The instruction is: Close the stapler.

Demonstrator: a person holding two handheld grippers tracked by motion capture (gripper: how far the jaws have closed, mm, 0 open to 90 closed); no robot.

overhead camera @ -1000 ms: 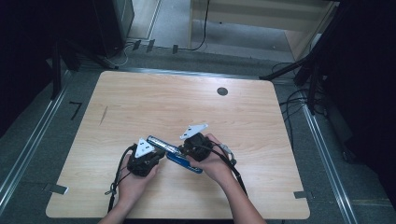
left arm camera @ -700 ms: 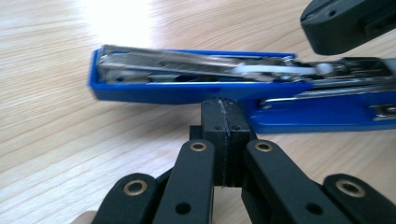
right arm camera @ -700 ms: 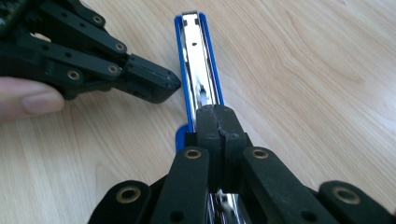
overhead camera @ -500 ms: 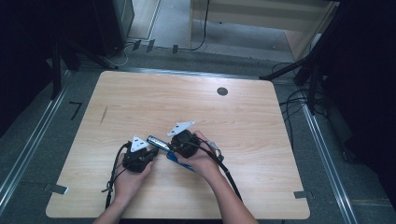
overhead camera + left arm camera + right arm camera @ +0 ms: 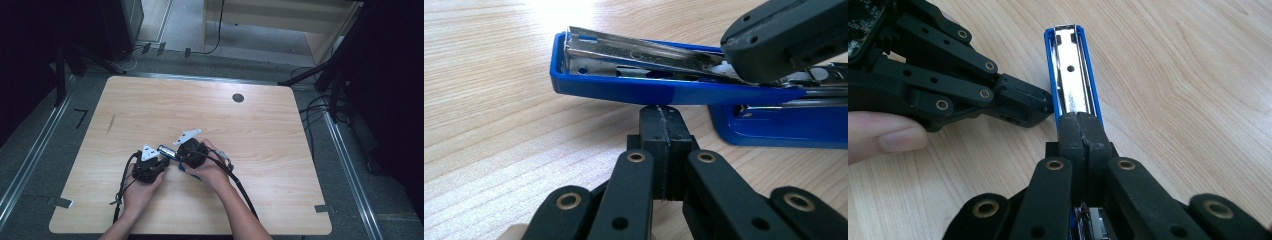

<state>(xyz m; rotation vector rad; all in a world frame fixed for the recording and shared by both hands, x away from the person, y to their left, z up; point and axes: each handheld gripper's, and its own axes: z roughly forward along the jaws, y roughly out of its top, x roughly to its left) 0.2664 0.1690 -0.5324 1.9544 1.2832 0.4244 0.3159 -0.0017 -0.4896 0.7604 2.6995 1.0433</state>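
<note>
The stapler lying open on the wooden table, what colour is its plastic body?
Blue, around a silver metal staple channel; the right gripper view shows the stapler best.

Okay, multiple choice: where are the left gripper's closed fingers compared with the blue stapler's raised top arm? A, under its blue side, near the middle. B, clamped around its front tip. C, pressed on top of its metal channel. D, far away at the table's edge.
A: in the left gripper view the left gripper has its fingers shut together just beneath the blue underside of the stapler.
</note>
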